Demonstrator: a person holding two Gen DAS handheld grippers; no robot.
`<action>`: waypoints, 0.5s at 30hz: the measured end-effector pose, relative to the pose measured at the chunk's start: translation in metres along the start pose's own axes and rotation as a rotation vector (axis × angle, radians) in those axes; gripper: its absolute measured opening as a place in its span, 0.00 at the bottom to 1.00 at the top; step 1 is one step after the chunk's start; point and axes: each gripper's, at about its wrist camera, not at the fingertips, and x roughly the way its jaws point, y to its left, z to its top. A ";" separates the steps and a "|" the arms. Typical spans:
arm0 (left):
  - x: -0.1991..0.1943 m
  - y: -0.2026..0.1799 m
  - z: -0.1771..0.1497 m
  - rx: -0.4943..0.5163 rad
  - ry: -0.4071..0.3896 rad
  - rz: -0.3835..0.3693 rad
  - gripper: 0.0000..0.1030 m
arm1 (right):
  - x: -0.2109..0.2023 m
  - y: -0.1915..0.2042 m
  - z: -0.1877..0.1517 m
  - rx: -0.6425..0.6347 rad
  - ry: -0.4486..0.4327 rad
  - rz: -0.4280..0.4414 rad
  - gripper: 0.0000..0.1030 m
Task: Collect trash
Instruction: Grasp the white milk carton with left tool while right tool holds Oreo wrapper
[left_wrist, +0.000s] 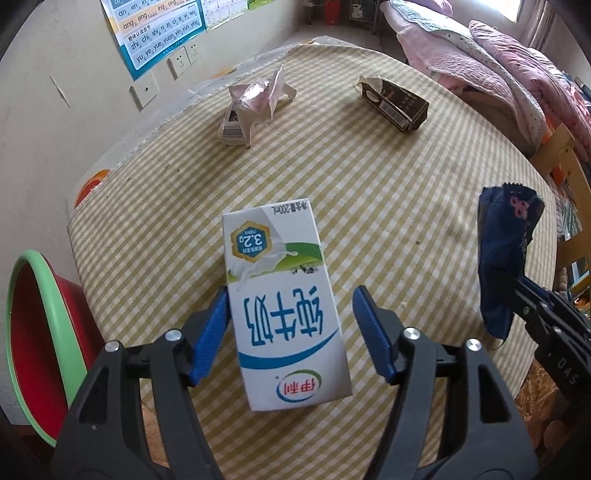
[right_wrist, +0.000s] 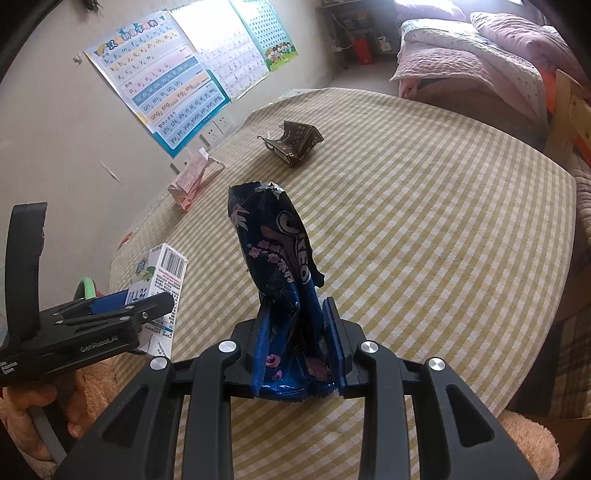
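the milk carton (left_wrist: 284, 306) stands on the checked bench (left_wrist: 406, 206), between the jaws of the left claw (left_wrist: 291, 325); the left pad touches its side, the right pad stands apart, so it is not gripped. the right claw (right_wrist: 297, 339) is clenched on a blue snack wrapper (right_wrist: 273, 251), held above the bench, probably for the red basin (left_wrist: 40, 325) just beside the bench. two torn packs wait farther back.
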 end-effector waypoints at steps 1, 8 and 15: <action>0.000 0.001 0.000 0.000 -0.004 0.005 0.52 | 0.000 0.000 0.000 -0.001 0.000 -0.001 0.27; -0.016 0.000 -0.008 0.011 -0.037 -0.025 0.51 | 0.000 0.004 -0.001 -0.011 0.005 -0.015 0.27; -0.043 0.001 -0.022 0.007 -0.085 -0.046 0.51 | -0.002 0.010 -0.004 -0.030 0.008 -0.038 0.27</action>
